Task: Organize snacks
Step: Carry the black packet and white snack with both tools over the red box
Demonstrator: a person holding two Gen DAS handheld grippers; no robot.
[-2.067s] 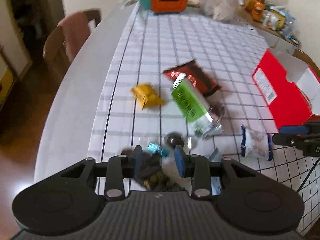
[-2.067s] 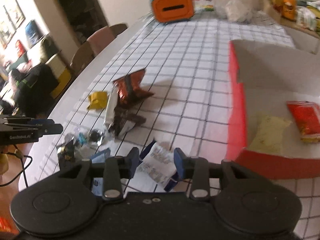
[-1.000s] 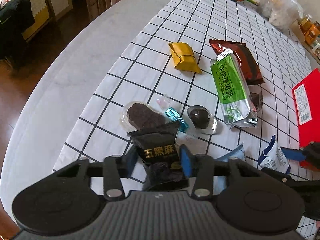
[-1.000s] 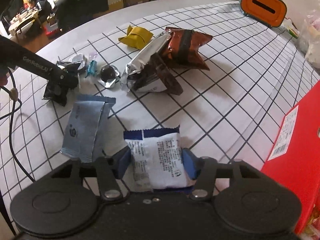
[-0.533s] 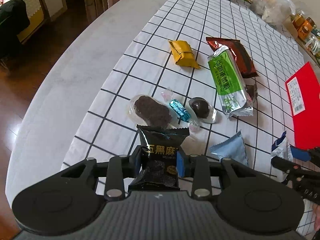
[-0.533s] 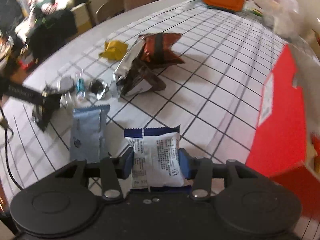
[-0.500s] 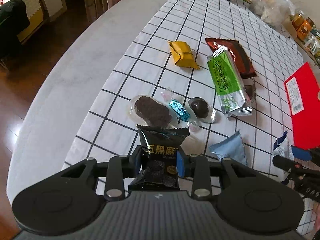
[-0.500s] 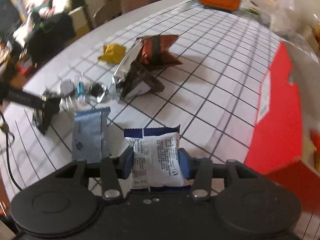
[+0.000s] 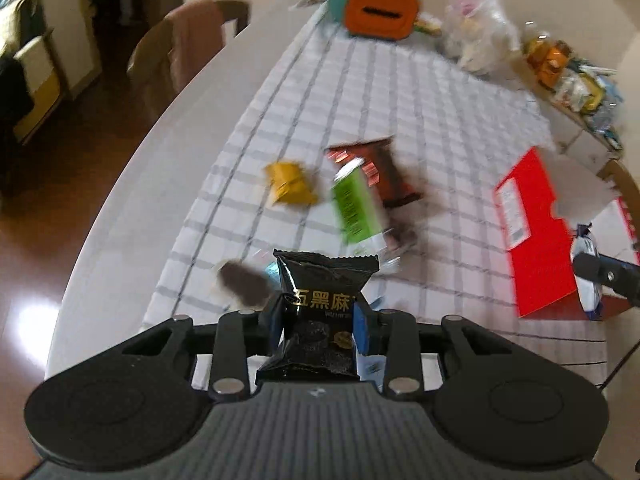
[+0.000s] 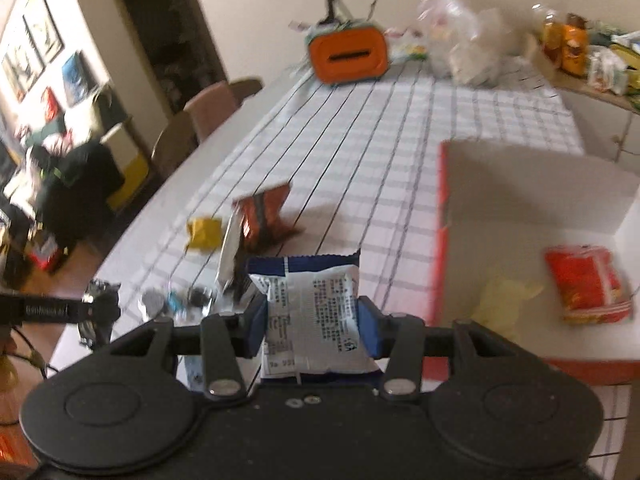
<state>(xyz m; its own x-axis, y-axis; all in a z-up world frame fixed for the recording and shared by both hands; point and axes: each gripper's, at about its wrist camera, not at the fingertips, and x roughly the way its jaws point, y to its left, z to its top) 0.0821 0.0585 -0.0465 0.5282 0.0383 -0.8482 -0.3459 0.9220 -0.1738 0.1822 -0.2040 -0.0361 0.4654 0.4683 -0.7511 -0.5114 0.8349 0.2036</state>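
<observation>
My left gripper (image 9: 318, 322) is shut on a black snack packet (image 9: 320, 316) with gold lettering, held clear above the checked tablecloth. My right gripper (image 10: 312, 320) is shut on a white and blue snack packet (image 10: 314, 312), also lifted off the table. The right gripper with its packet shows at the far right of the left wrist view (image 9: 592, 276), beside the red box (image 9: 532, 232). The box (image 10: 520, 200) lies open on my right, with a red packet (image 10: 588, 284) and a pale yellow one (image 10: 504, 300) inside.
On the cloth lie a yellow packet (image 9: 290, 188), a green packet (image 9: 356, 208), a brown-red packet (image 9: 376, 168), a dark round cake (image 9: 244, 284) and small wrapped sweets. An orange tissue holder (image 9: 380, 14) and plastic bags stand at the far end. Chairs (image 9: 188, 48) line the left edge.
Both grippers have risen off the table with their packets, and the right one has rolled. The view now reaches further across the table toward the far end.
</observation>
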